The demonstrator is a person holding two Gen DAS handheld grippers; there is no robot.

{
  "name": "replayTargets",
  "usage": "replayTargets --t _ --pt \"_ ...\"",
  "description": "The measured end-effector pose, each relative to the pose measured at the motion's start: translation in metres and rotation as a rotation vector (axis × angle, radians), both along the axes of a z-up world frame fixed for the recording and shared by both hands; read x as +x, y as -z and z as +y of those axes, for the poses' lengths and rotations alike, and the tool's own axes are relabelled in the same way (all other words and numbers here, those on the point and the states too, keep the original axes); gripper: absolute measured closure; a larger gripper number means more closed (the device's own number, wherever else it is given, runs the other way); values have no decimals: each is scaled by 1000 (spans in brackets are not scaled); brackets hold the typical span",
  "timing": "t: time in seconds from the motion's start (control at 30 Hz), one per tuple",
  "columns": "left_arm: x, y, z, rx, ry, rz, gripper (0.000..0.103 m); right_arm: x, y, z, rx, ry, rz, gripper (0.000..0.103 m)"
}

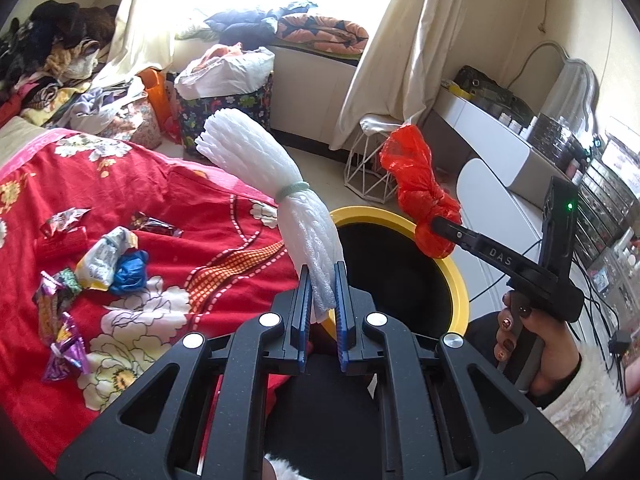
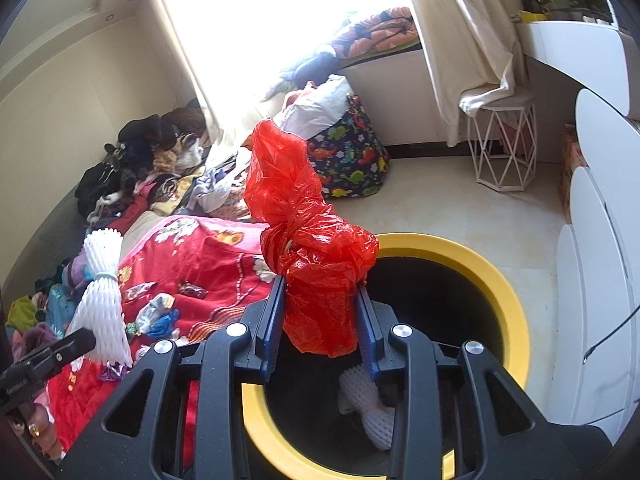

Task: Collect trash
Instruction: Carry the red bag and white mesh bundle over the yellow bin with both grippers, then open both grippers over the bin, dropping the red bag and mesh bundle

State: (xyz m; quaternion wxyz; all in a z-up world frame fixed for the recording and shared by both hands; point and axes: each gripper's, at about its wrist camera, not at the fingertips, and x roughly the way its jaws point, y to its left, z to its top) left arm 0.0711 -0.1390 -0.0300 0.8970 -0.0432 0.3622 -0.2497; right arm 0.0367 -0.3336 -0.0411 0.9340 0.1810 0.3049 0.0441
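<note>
Trash in hand: white foam netting bundle (image 1: 276, 204), cinched mid-length by a pale green band, pinched at its lower end in the left gripper (image 1: 322, 292), long axis rising up-left over the red floral bedspread (image 1: 168, 184). Red plastic bag (image 2: 312, 248), knotted and crinkled, clamped in the right gripper (image 2: 322, 312), standing roughly upright above the yellow-rimmed bin (image 2: 500, 280). Another foam net (image 2: 372, 408) lies inside the bin, partly hidden by the gripper. Wrappers (image 1: 100, 256) sit near the bedspread's left edge, print illegible.
</note>
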Motion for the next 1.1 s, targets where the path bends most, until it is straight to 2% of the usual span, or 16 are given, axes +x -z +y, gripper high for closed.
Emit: replayTargets --t 0.57,0.8,1.1 --pt "5 19 -46 13 100 29 97 1 13 -21 43 51 52 71" --pt "12 34 -66 23 144 55 97 5 23 -26 77 53 111 70" --pt "29 70 -94 37 197 151 97 11 40 -32 115 47 183 70"
